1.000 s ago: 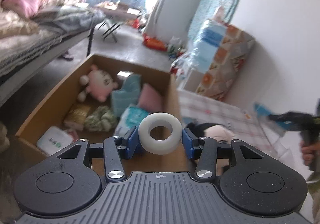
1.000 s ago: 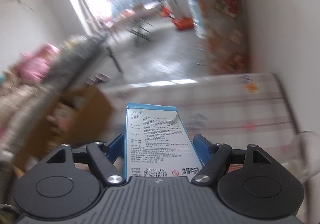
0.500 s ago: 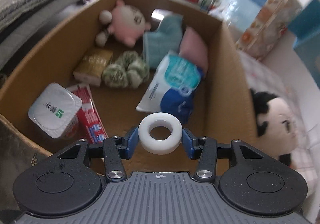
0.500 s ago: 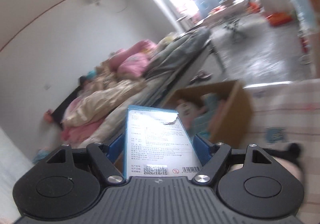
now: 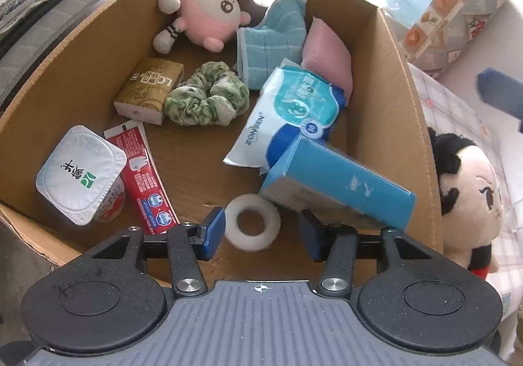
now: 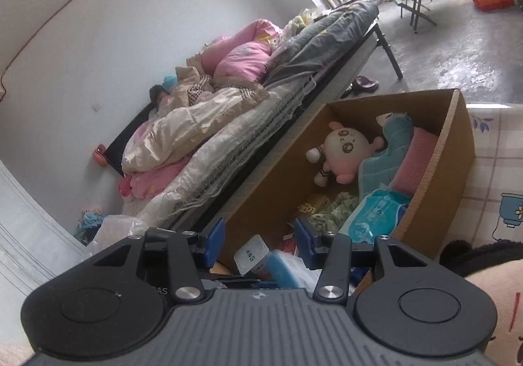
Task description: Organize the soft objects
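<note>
Between my fingers, touching neither: white foam ring (image 5: pixel 252 227), flat above the cardboard box (image 5: pixel 81 49) floor. Blue carton (image 5: pixel 340 188) tilted beside it, overlapping the wipes pack (image 5: pixel 291 114). Black-haired plush doll (image 5: pixel 470 202) lies outside the box wall.

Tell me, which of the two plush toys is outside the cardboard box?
The black-haired doll. It lies on the checked cloth beside the cardboard box, while the pink plush sits inside at the far end.

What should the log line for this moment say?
left gripper: jaws opening, white tape ring loose between them | right gripper: jaws closing, empty | blue carton: tilted inside cardboard box
</note>
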Demonstrator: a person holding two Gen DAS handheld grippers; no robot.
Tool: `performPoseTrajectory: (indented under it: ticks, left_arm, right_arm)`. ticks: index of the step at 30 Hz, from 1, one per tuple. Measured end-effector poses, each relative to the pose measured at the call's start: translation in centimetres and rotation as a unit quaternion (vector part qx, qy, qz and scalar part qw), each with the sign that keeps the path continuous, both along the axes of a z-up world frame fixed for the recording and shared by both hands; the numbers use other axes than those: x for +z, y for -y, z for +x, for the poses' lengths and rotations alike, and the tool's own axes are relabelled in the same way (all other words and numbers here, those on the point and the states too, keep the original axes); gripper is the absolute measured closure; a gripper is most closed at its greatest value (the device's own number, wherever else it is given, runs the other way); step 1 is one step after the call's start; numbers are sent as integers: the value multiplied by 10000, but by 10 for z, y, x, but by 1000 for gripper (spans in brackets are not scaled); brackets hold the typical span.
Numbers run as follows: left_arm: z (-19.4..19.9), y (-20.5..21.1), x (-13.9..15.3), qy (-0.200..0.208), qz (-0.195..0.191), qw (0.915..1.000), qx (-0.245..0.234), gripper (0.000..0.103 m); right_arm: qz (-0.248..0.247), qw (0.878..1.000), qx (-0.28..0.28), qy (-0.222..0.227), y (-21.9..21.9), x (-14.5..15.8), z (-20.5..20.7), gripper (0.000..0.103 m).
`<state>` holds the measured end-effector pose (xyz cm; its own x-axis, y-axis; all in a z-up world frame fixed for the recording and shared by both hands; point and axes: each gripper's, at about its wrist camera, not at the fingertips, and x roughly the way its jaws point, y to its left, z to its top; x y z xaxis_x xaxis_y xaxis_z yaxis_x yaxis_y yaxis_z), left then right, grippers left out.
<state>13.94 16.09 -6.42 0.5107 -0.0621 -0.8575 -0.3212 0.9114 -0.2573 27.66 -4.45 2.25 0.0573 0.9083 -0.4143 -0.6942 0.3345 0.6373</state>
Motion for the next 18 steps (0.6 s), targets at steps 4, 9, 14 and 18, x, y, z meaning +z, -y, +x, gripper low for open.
performPoseTrajectory:
  ticks: [4,9,14,18]
  left_arm:
    - [-4,1,4,135,50,9999,-37,53]
    - [-14,-3,16,357,-5,9994,20,47]
    - [-23,-10,23,580,-24,9982,143,47]
    - [-23,-18,22,621,-90,9977,238,48]
  right_arm:
    - [-164,9999,46,-19,-8,-4,-4,53]
    - [-390,9990,88,193,-13,1,-11,53]
    - [-847,9932,369,712,-25,9,-26,33]
    - [-1508,9769,734,1322,-41,9,-44,32]
